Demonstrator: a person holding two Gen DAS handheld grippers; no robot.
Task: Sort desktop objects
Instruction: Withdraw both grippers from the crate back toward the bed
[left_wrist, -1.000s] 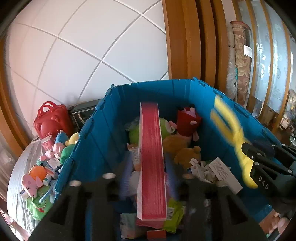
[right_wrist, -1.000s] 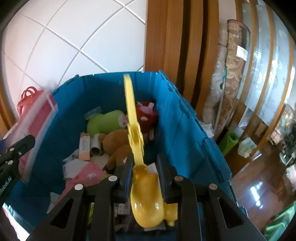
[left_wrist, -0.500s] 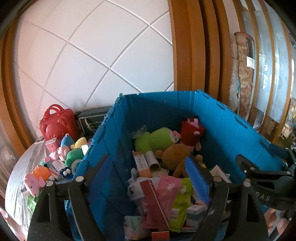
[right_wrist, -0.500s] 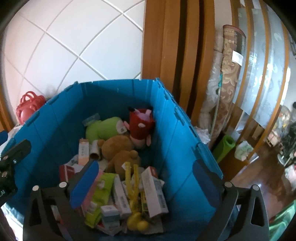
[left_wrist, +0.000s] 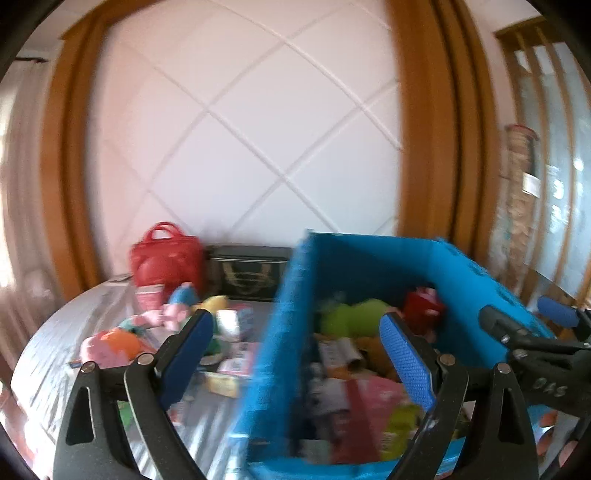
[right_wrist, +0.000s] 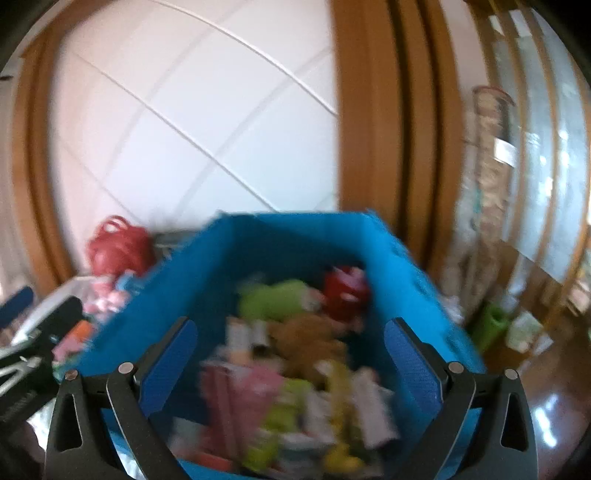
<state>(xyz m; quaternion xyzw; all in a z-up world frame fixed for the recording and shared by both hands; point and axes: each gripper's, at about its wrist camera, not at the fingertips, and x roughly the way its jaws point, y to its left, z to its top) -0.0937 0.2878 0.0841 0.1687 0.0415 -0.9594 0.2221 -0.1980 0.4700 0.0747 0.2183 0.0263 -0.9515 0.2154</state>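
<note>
A blue crate (left_wrist: 369, 258) (right_wrist: 280, 236) holds plush toys, boxes and packets, all blurred. A red-pink box (left_wrist: 369, 402) lies among them, and a yellow plastic piece (right_wrist: 338, 376) lies near the front. My left gripper (left_wrist: 295, 321) hovers over the crate's left wall. Its jaws are opening and nothing is between the pads. My right gripper (right_wrist: 291, 325) stands wide open above the crate, with nothing in it. Small plush toys (left_wrist: 110, 343) and packets lie on the table (left_wrist: 62, 354) left of the crate.
A red handbag (left_wrist: 166, 254) and a black box (left_wrist: 247, 273) stand at the back of the table against the white quilted wall. Wooden trim and a rolled carpet (right_wrist: 491, 155) are to the right. A polished wood floor (right_wrist: 554, 424) lies beyond the crate.
The left gripper let the red box go and the right let the yellow piece go, both into the crate. Both opened wide and drew back and up. The left view swung towards the table.
</note>
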